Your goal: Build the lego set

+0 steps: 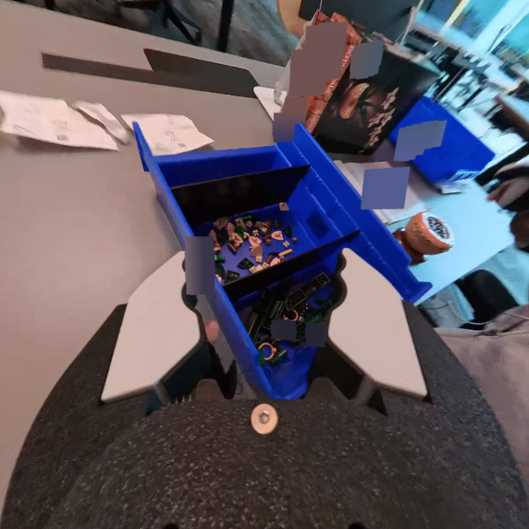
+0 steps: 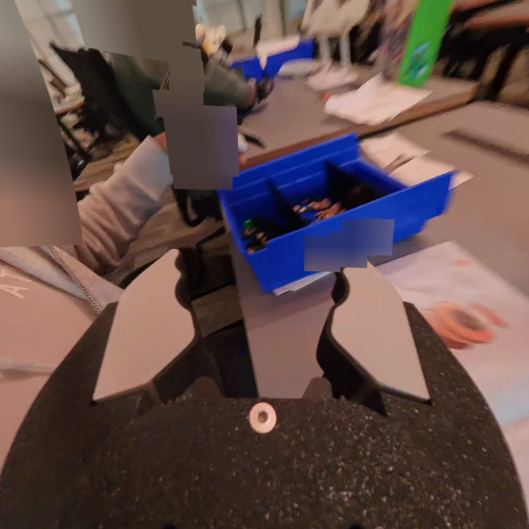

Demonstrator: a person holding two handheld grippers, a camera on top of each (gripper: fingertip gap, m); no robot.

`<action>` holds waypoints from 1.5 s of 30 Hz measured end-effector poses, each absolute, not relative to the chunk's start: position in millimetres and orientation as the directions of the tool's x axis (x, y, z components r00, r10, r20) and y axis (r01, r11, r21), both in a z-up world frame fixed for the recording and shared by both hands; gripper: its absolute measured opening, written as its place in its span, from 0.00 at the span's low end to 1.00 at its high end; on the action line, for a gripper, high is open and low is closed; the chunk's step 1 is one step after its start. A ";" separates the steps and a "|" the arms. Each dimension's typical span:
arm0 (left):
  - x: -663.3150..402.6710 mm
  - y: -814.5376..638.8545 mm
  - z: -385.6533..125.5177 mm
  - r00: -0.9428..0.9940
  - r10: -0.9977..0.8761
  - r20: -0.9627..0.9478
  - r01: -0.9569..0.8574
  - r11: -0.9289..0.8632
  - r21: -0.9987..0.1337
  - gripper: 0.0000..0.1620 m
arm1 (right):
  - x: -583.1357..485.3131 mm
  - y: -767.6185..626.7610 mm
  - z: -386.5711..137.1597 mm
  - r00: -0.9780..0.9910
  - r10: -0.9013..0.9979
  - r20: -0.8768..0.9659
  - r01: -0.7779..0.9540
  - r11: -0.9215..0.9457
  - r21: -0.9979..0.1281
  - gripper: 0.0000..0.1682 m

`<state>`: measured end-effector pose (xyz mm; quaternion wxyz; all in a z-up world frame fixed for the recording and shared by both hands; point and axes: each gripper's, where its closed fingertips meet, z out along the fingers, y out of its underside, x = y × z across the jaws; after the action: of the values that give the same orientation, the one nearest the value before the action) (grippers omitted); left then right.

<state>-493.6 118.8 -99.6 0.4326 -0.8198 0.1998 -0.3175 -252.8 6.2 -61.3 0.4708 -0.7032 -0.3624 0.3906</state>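
Left gripper [image 1: 263,286] jaws released, spread above blue bin's [image 1: 323,171] near compartment of dark bricks [image 1: 286,309]. Right gripper [image 2: 257,274] jaws released over tabletop [image 2: 280,329] edge, empty.

Left wrist view over blue bin [image 1: 329,177]; right farther off.

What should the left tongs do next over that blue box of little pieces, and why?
Probably dip into the nearest compartment and close on one piece. The left tongs are open and empty above the blue bin, with the dark green and black pieces right between the tips. The right tongs are open too, back from the bin.
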 end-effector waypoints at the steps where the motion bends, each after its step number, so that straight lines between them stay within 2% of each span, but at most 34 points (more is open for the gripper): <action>1: -498.3 119.3 -105.2 0.709 -0.599 0.372 -0.038 -0.559 -0.828 0.60 | -271.8 3.6 -78.8 0.422 0.876 -0.234 0.191 -0.338 -0.922 0.64; 3: -501.0 113.3 -120.2 0.687 -0.615 0.388 -0.065 -0.583 -0.810 0.65 | -295.8 7.3 -115.5 0.451 0.852 -0.268 0.275 -0.417 -0.866 0.77; 5: -501.1 104.3 -134.6 0.680 -0.634 0.368 -0.119 -0.591 -0.798 0.70 | -309.9 14.1 -141.2 0.478 0.818 -0.322 0.291 -0.493 -0.820 0.83; 10: -499.3 89.8 -151.1 0.664 -0.661 0.351 -0.167 -0.588 -0.791 0.72 | -322.8 29.1 -159.4 0.489 0.784 -0.383 0.272 -0.554 -0.787 0.83; 15: -496.9 90.2 -156.4 0.627 -0.673 0.392 -0.158 -0.603 -0.782 0.69 | -328.2 51.2 -163.0 0.494 0.756 -0.429 0.225 -0.588 -0.777 0.81; 21: -499.1 97.4 -159.4 0.507 -0.663 0.551 -0.090 -0.676 -0.731 0.66 | -342.9 58.3 -173.1 0.393 0.689 -0.608 0.184 -0.707 -0.682 0.82; 24: -495.6 99.8 -160.4 0.475 -0.668 0.573 -0.105 -0.690 -0.716 0.62 | -346.2 63.4 -174.1 0.380 0.684 -0.622 0.187 -0.716 -0.673 0.81; 28: -489.2 105.6 -162.7 0.502 -0.687 0.524 -0.156 -0.669 -0.727 0.53 | -343.3 78.9 -170.9 0.437 0.676 -0.593 0.168 -0.710 -0.684 0.74; 31: -494.4 121.5 -159.0 0.586 -0.657 0.475 -0.127 -0.653 -0.747 0.49 | -330.1 98.8 -169.0 0.562 0.676 -0.476 0.174 -0.659 -0.732 0.73; 32: -497.2 127.2 -157.2 0.621 -0.644 0.446 -0.123 -0.643 -0.756 0.51 | -326.6 104.5 -166.5 0.599 0.680 -0.424 0.184 -0.632 -0.753 0.72; 35: -499.9 135.1 -153.3 0.694 -0.636 0.337 -0.174 -0.602 -0.779 0.48 | -328.7 107.6 -162.7 0.637 0.712 -0.296 0.261 -0.559 -0.787 0.69; 40: -485.8 122.0 -162.6 0.657 -0.682 0.322 -0.291 -0.623 -0.726 0.41 | -342.7 93.6 -170.9 0.600 0.735 -0.316 0.331 -0.588 -0.738 0.63; 42: -486.4 121.7 -162.8 0.662 -0.685 0.303 -0.304 -0.615 -0.728 0.40 | -347.1 89.4 -170.5 0.571 0.745 -0.345 0.331 -0.594 -0.734 0.57; 45: -486.4 120.5 -164.5 0.676 -0.688 0.266 -0.325 -0.601 -0.730 0.39 | -347.5 85.6 -172.8 0.575 0.747 -0.334 0.351 -0.593 -0.725 0.56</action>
<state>-486.4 120.5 -164.5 0.3334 -0.8525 0.2969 -0.2721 -347.5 85.6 -172.8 0.3078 -0.8322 -0.3298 0.3223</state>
